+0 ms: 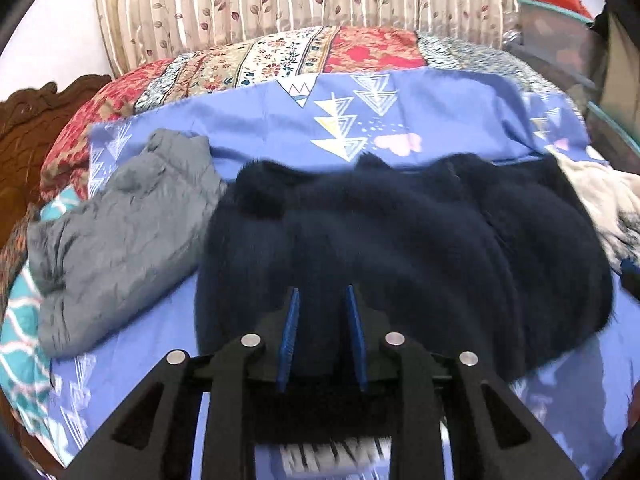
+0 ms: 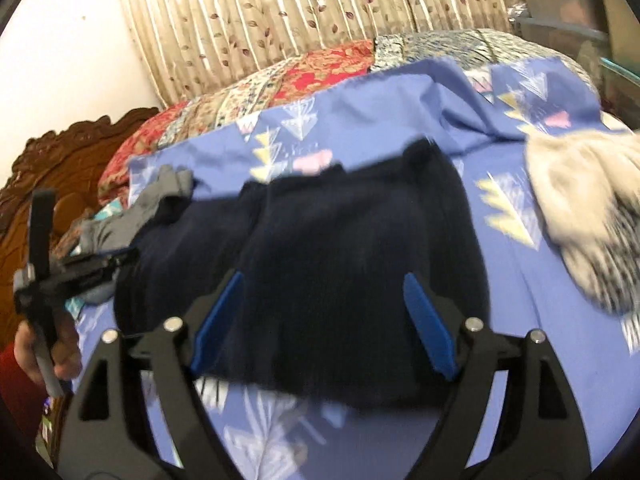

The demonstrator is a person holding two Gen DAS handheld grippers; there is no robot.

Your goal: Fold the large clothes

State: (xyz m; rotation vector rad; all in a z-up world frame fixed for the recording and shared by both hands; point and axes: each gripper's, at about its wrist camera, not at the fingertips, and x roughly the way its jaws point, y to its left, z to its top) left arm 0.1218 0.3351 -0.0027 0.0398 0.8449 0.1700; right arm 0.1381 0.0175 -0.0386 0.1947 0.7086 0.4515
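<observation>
Blue sheet (image 1: 248, 128) bears navy garment (image 1: 400, 248), grey garment (image 1: 120, 232).

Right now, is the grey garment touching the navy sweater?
Touching. In the left wrist view the grey garment has its right edge lying against the navy sweater with no blue sheet between them.

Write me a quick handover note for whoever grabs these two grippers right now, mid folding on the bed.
Left gripper: jaws narrowly apart over the near edge of the navy sweater; whether it pinches cloth is unclear.
Right gripper: wide open, holding nothing, above the sweater's near right part.
Sweater lies in a compact block on the blue sheet, apparently partly folded.
Grey garment sits crumpled to its left, cream knit to its right; both unfolded.
Left to do: finish the sweater, then fold the other two.
</observation>
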